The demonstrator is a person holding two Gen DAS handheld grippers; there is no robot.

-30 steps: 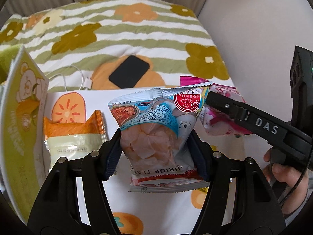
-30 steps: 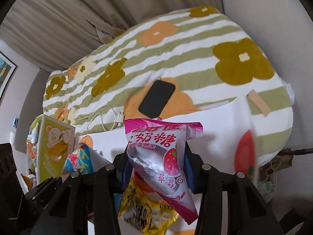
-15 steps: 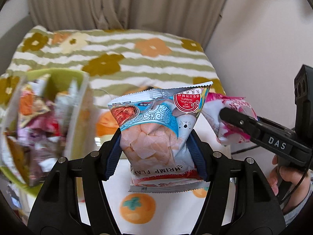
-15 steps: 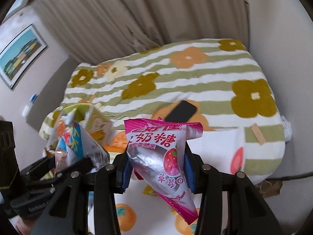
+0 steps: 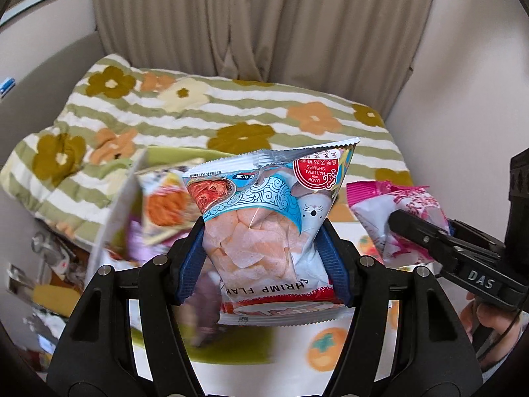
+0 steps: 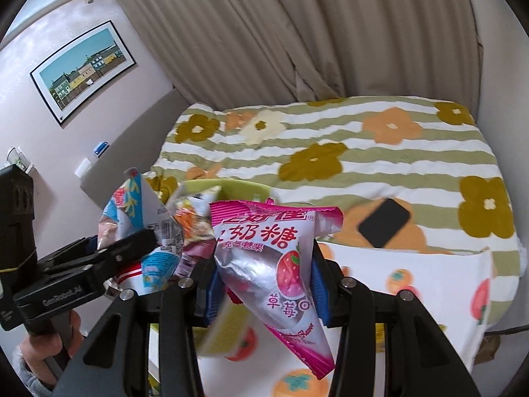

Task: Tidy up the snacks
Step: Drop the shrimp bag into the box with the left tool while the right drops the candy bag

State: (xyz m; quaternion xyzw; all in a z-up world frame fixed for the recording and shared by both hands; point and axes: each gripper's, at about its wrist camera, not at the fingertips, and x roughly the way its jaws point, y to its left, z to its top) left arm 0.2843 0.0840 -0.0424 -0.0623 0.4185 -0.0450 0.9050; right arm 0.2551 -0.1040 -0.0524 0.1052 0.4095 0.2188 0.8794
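My left gripper (image 5: 263, 258) is shut on a blue and white shrimp-flake bag (image 5: 264, 228), its blue pads squeezing both sides. My right gripper (image 6: 263, 286) is shut on a pink strawberry candy bag (image 6: 274, 258). Each appears in the other's view: the pink bag (image 5: 401, 215) at right, the shrimp bag (image 6: 142, 228) at left. Below and behind both bags stands a light green box (image 5: 132, 192) crammed with snack packets (image 5: 162, 205), blurred. The same green box (image 6: 231, 188) shows behind the candy bag.
A white cloth with orange fruit prints (image 6: 413, 274) lies below the grippers. Behind it is a bed with a green-striped flowered blanket (image 5: 231, 115) and a black phone (image 6: 383, 223). Curtains hang at the back. A hand (image 5: 486, 321) holds the right gripper's handle.
Both grippers rose and swung left with their bags still held. The green snack box came from the left edge to under the bags. More curtain and wall now show.
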